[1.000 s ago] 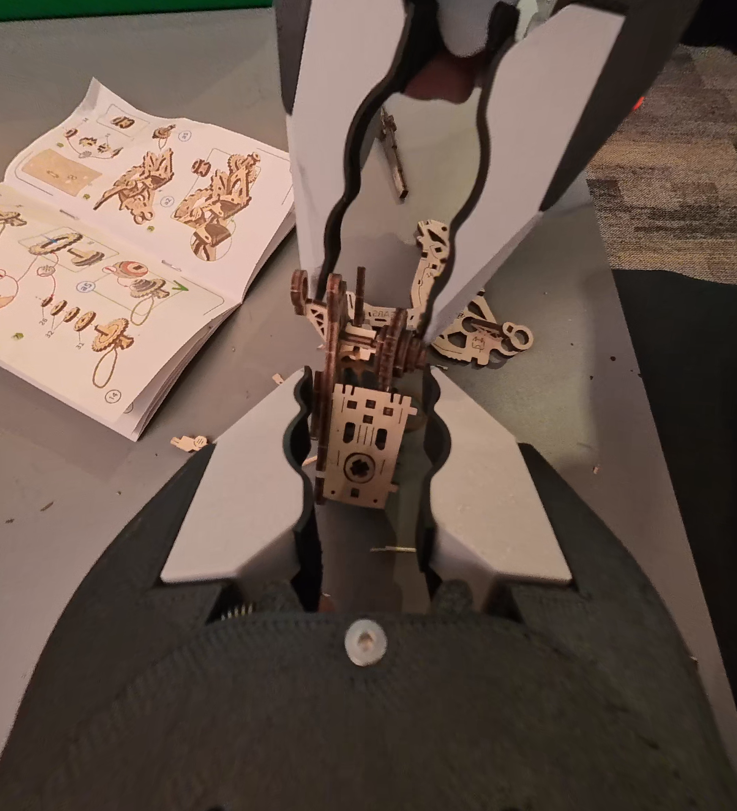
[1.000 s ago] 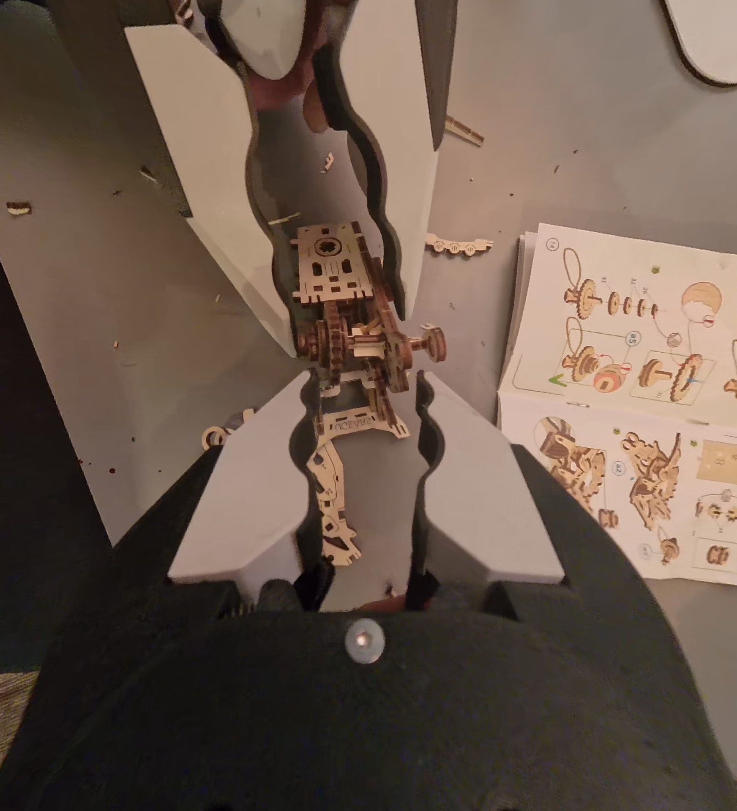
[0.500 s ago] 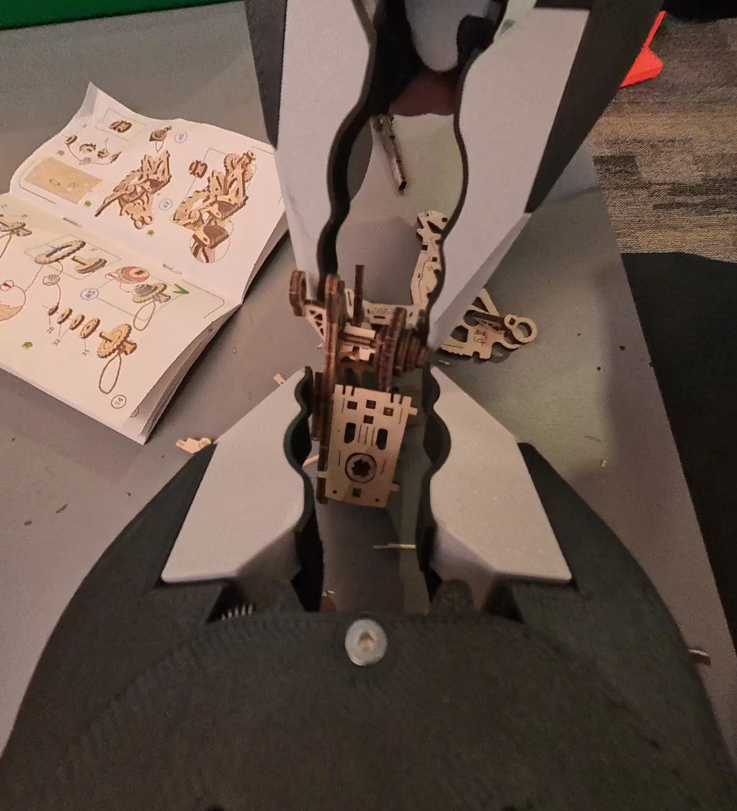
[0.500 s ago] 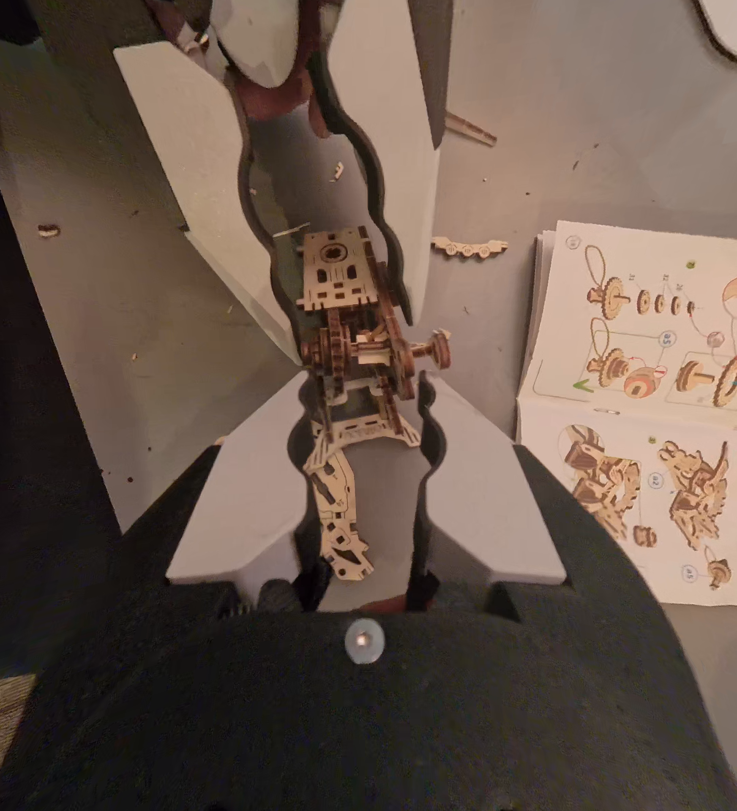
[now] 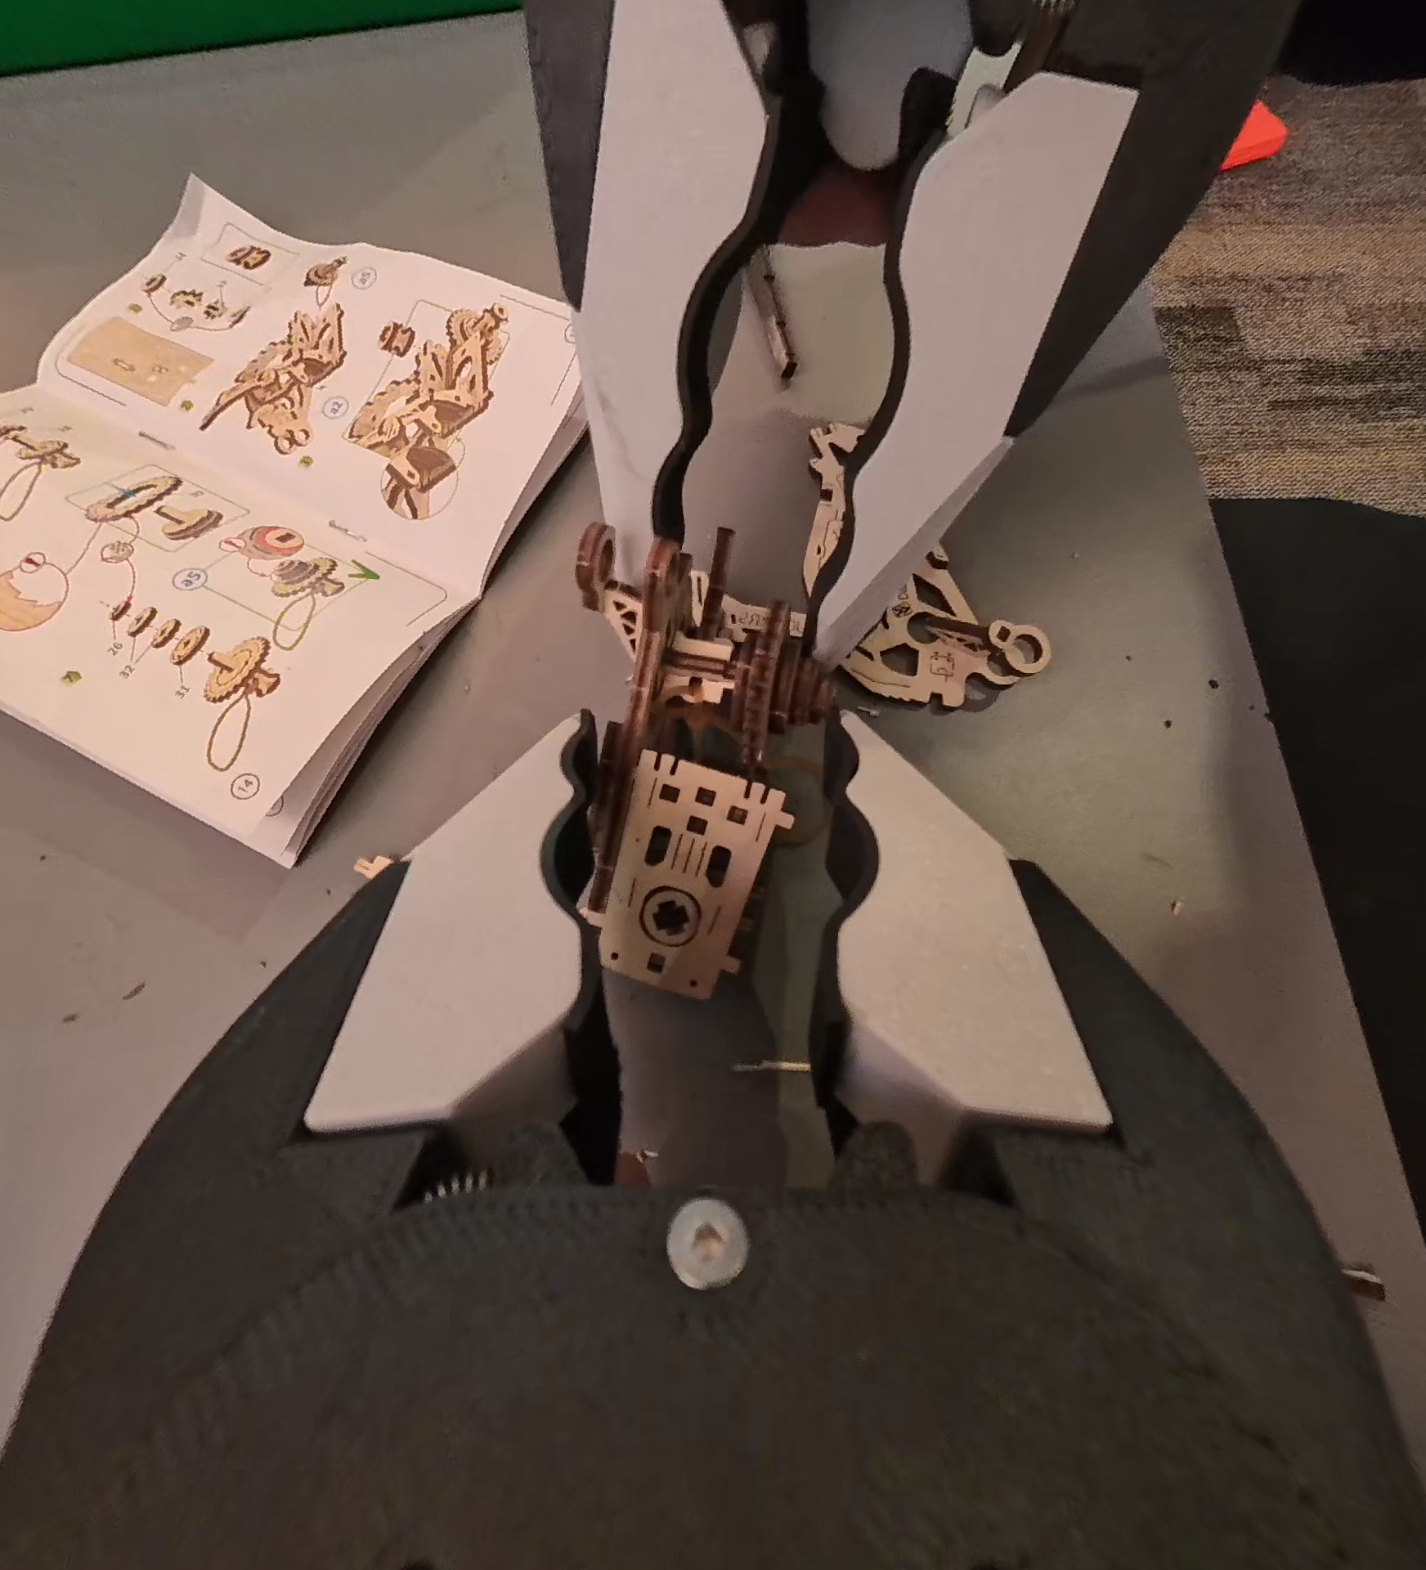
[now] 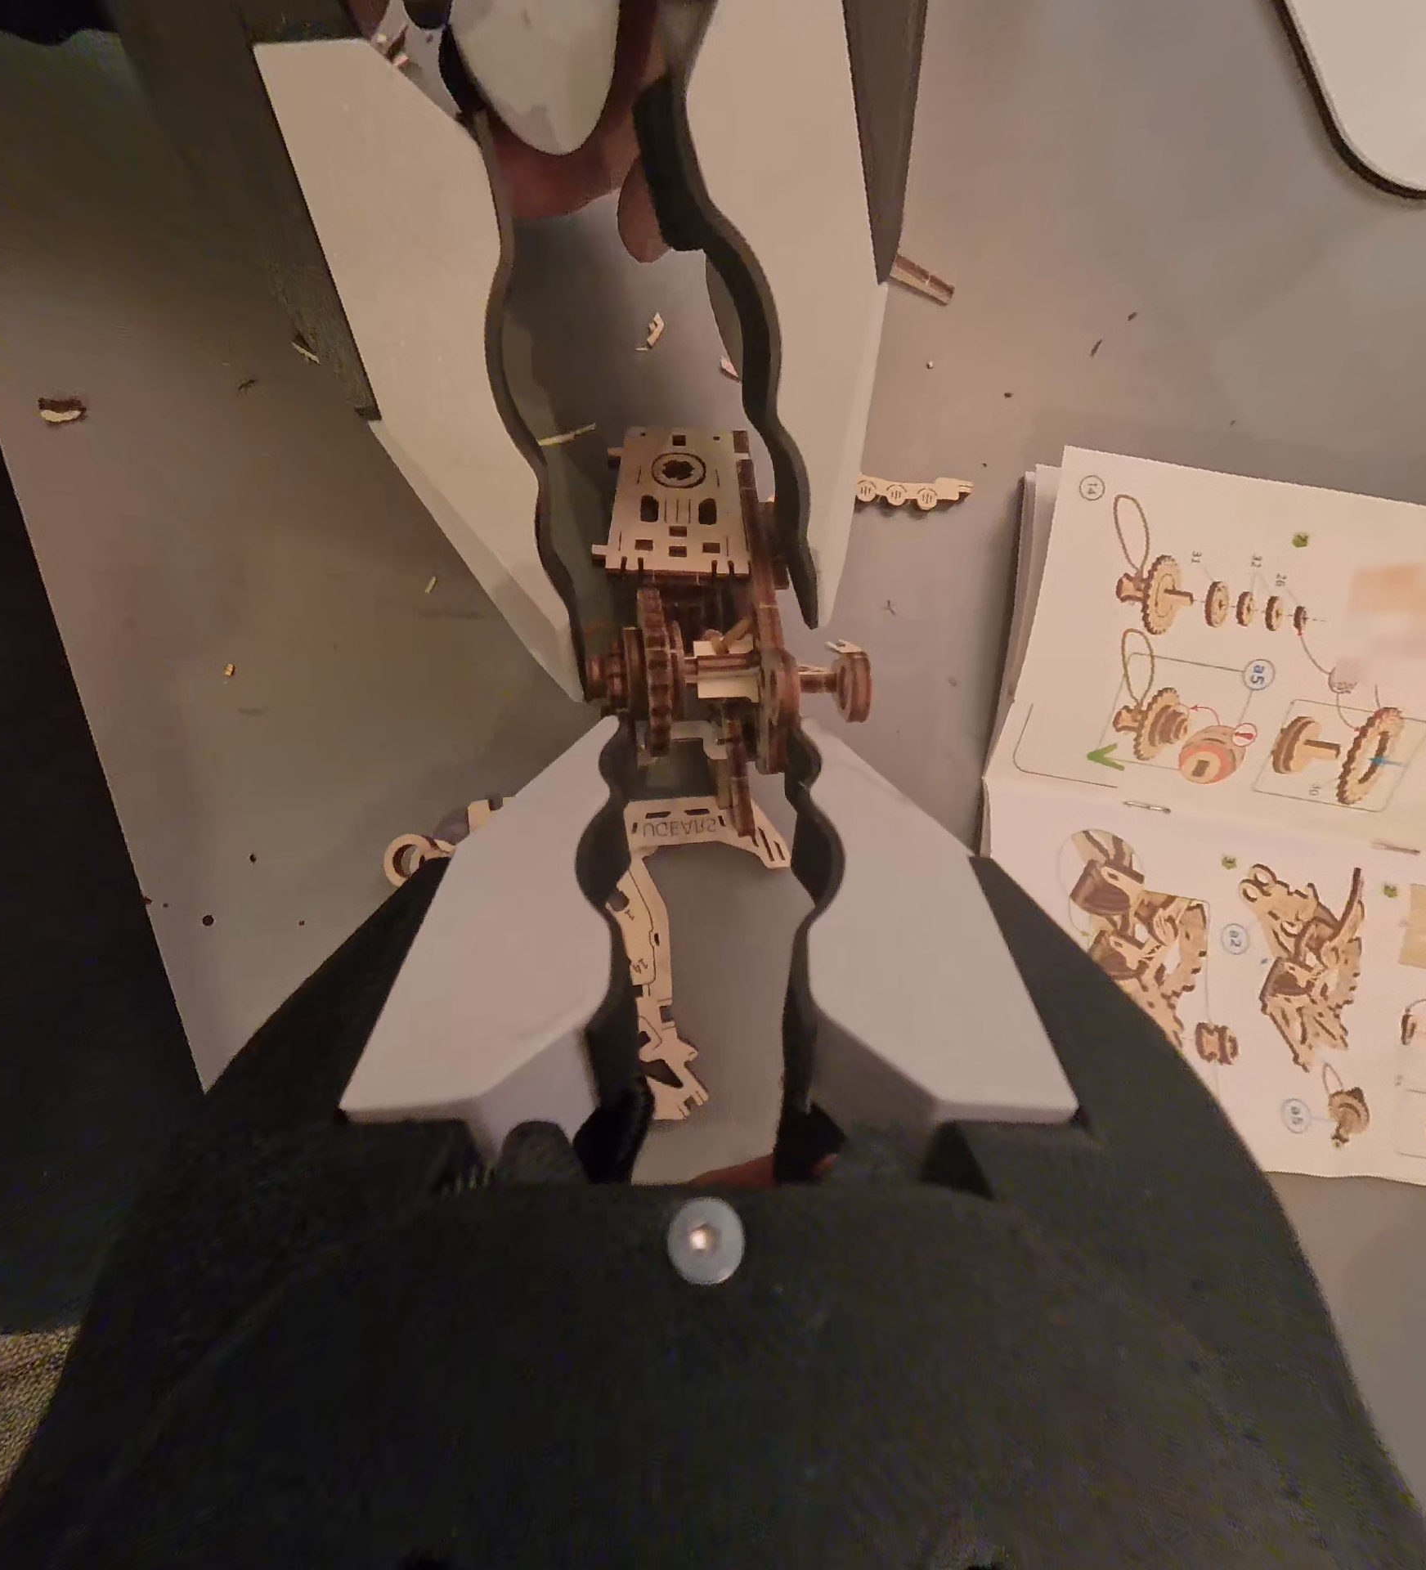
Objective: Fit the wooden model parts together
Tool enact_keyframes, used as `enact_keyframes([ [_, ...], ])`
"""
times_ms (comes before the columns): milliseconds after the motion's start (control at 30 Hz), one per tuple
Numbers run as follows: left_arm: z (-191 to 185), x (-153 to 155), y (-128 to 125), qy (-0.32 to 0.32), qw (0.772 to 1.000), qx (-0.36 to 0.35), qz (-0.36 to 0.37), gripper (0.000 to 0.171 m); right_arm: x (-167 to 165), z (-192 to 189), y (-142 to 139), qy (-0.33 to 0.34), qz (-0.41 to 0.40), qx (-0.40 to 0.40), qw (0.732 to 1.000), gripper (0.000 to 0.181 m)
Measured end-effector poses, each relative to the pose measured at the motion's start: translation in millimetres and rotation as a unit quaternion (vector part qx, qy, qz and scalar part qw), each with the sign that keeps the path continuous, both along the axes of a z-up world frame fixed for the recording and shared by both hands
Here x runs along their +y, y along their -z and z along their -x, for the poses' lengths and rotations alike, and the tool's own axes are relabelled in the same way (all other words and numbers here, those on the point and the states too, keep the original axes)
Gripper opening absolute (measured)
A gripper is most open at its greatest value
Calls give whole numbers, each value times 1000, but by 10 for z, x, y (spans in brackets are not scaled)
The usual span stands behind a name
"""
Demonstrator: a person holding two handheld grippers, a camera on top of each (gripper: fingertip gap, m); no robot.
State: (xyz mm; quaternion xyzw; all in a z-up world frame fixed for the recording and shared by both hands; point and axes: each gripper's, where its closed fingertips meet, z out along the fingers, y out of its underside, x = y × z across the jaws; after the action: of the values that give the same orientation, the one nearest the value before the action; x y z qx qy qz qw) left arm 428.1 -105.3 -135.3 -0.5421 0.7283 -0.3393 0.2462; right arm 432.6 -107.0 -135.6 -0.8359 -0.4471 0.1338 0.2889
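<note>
A small wooden model with a pale slotted box end (image 5: 693, 866) and dark gears (image 5: 769, 680) hangs between my two grippers above the grey table. My left gripper (image 5: 710, 731) is shut on the box and gear end. My right gripper (image 6: 710, 735) faces it from the other side and is shut on the pale frame piece (image 6: 705, 828), whose leg (image 6: 659, 1002) runs back between its fingers. The right gripper also shows at the top of the left wrist view (image 5: 744, 595). The left gripper also shows at the top of the right wrist view (image 6: 693, 654).
An open instruction booklet (image 5: 208, 527) lies on the table (image 5: 98, 934); it also shows in the right wrist view (image 6: 1253, 807). Flat loose wooden pieces (image 5: 939, 663), a toothed strip (image 6: 913, 491) and chips lie around. The table edge and carpet (image 5: 1330, 340) are close. A white object (image 6: 1415, 85) lies far off. Less than 4 cm separates the two grippers' tips.
Both grippers stay shut on the model. The right gripper has swung slightly relative to the left, and the model's box end has tilted a little.
</note>
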Motion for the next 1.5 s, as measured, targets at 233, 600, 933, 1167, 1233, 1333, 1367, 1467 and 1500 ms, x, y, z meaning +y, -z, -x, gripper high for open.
enact_keyframes([
  [233,5,6,7,5,1000,5,-3,49,18,-4,6,13,-1,14,1000,34],
  [600,4,-1,5,13,1000,2,9,47,34,-20,-4,18,-1,15,1000,38],
  [933,-31,-5,14,17,1000,6,-3,47,46,-35,-168,-2,-6,-24,1000,73],
  [1167,-37,-16,16,21,1000,4,-5,48,47,22,-12,-29,31,-11,999,62],
  [1233,-31,-16,22,25,1000,4,-6,50,37,16,-21,-31,31,-7,999,56],
  [1333,-34,-15,21,27,1000,5,-3,50,34,18,-23,-28,33,3,999,55],
  [1367,-34,-19,21,28,1000,6,-2,51,37,16,-22,-26,34,4,999,55],
  [1467,-19,-16,17,28,1000,7,5,51,39,26,-25,-25,39,8,999,55],
  [1500,-11,-19,15,30,1000,7,8,52,38,33,-26,-25,39,10,999,55],
])
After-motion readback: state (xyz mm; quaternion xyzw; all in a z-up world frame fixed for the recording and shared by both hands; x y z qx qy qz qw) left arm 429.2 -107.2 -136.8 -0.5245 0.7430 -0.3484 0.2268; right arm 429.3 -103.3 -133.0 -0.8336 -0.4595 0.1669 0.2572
